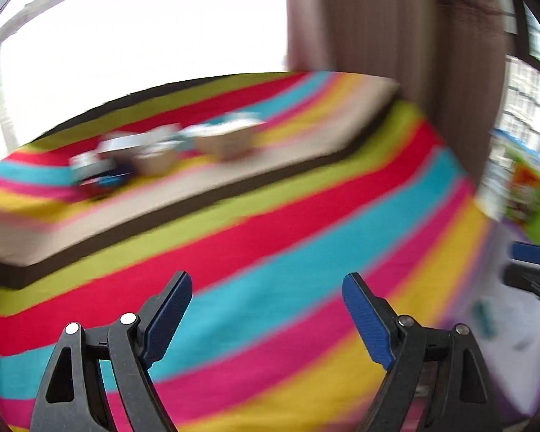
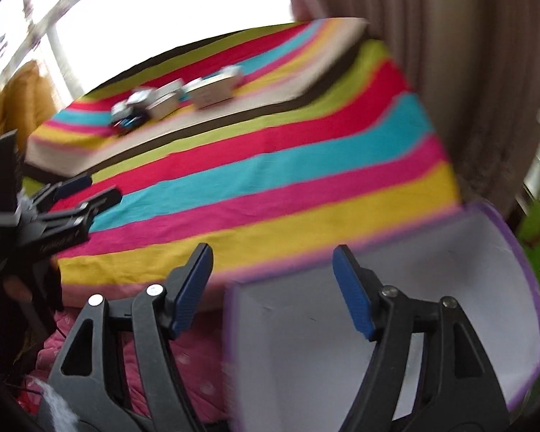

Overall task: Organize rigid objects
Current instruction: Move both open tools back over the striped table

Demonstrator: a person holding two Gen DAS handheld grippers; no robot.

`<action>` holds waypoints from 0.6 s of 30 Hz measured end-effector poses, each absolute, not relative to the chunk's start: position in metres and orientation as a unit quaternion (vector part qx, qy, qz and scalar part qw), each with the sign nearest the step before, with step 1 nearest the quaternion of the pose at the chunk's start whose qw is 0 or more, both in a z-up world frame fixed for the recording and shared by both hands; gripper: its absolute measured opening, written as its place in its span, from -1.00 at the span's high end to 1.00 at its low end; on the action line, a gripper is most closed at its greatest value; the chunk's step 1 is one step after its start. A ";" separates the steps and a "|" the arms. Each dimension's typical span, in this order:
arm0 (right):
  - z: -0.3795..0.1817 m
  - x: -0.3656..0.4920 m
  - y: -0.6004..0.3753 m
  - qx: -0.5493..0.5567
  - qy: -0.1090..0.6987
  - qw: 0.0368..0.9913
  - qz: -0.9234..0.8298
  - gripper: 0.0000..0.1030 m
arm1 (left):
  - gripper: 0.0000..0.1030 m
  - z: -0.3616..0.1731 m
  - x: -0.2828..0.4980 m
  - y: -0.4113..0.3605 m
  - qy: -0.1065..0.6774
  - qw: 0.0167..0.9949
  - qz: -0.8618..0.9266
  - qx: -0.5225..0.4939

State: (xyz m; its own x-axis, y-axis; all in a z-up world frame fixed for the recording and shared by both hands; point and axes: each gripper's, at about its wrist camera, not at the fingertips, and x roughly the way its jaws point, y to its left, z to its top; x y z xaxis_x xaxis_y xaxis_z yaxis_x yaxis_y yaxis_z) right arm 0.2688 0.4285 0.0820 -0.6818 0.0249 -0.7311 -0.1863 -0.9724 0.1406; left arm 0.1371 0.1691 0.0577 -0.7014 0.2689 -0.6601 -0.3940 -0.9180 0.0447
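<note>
Though blurred, the small boxes (image 2: 183, 99) look white.

A striped cloth (image 2: 270, 165) covers a wide flat surface, with a raised platform (image 2: 306, 82) along its far side under the same cloth. On the platform a row of small boxes (image 2: 183, 97) sits side by side, too blurred to count. A window (image 2: 162, 7) is behind the platform and a curtain (image 2: 450, 54) hangs to its right. An open bin (image 2: 432, 252) stands at the cloth's near right corner.
</note>
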 end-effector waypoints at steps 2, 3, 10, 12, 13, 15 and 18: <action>0.078 0.240 0.402 -0.402 0.080 0.027 0.912 -0.53 | -0.68 0.053 0.116 0.135 0.088 0.129 0.925 -0.348; 0.075 0.222 0.389 -0.409 0.072 0.012 0.910 -0.54 | -0.68 0.050 0.104 0.115 0.082 0.104 0.927 -0.352; 0.049 0.107 0.346 -0.439 0.109 -0.035 0.891 -0.56 | -0.68 0.022 0.036 0.007 0.014 -0.030 0.916 -0.399; 0.045 0.069 0.333 -0.441 0.104 -0.032 0.891 -0.56 | -0.68 0.015 0.025 -0.015 -0.010 -0.046 0.910 -0.412; 0.044 0.055 0.328 -0.440 0.103 -0.034 0.892 -0.56 | -0.68 0.011 0.020 -0.027 -0.037 -0.042 0.903 -0.427; 0.040 0.016 0.313 -0.440 0.105 -0.031 0.891 -0.56 | -0.69 0.009 0.021 -0.043 -0.073 -0.042 0.898 -0.431; 0.034 -0.035 0.298 -0.440 0.131 -0.030 0.888 -0.56 | -0.74 0.008 0.025 -0.043 -0.067 -0.046 0.898 -0.432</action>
